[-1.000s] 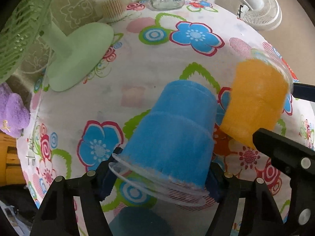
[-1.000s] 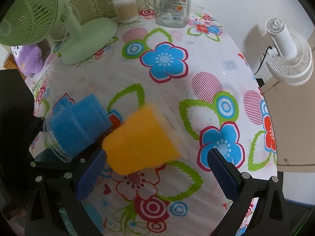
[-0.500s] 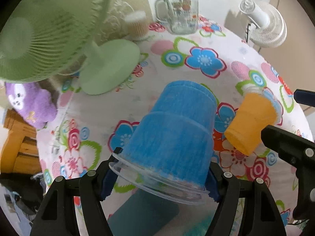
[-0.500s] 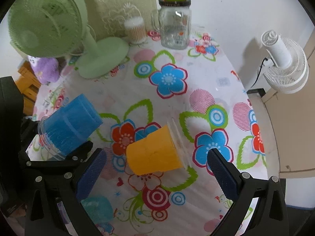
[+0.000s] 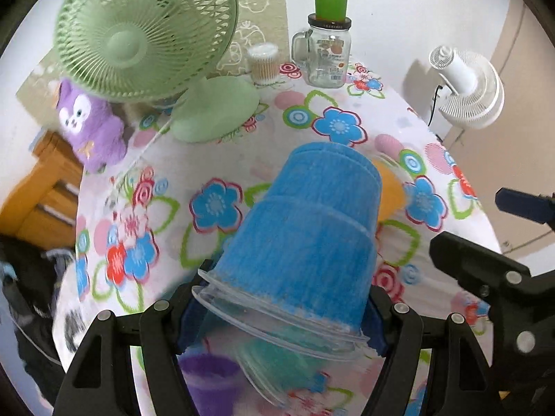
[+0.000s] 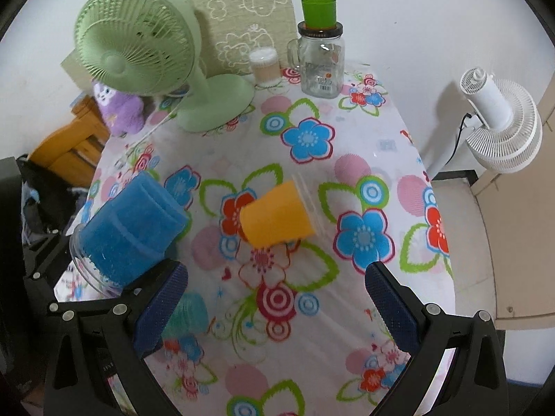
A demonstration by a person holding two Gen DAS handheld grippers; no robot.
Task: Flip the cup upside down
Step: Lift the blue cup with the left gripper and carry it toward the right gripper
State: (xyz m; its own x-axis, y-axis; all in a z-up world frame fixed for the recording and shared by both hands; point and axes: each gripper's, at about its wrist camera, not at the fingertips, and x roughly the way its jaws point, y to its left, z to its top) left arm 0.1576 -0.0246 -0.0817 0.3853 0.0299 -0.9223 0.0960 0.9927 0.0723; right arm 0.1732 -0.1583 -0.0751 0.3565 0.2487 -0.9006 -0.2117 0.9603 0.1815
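Note:
My left gripper (image 5: 277,315) is shut on a blue cup (image 5: 308,232) at its clear rim and holds it above the table, base pointing away; it also shows in the right wrist view (image 6: 128,232). An orange cup (image 6: 277,213) lies on its side on the flowered tablecloth (image 6: 364,138), its clear rim to the right. In the left wrist view only a sliver of the orange cup (image 5: 390,190) shows behind the blue cup. My right gripper (image 6: 274,308) is open and empty, well above and short of the orange cup.
A teal cup (image 6: 187,312) and a purple cup (image 5: 211,378) sit near the table's front left. A green fan (image 6: 138,45), a cotton-swab jar (image 6: 265,66) and a glass mug jar with green cup on top (image 6: 321,59) stand at the back. A white fan (image 6: 499,124) stands off the table's right edge.
The orange cup left my right gripper and now lies on its side on the table. Both grippers have pulled back and up; the left still holds the blue cup.

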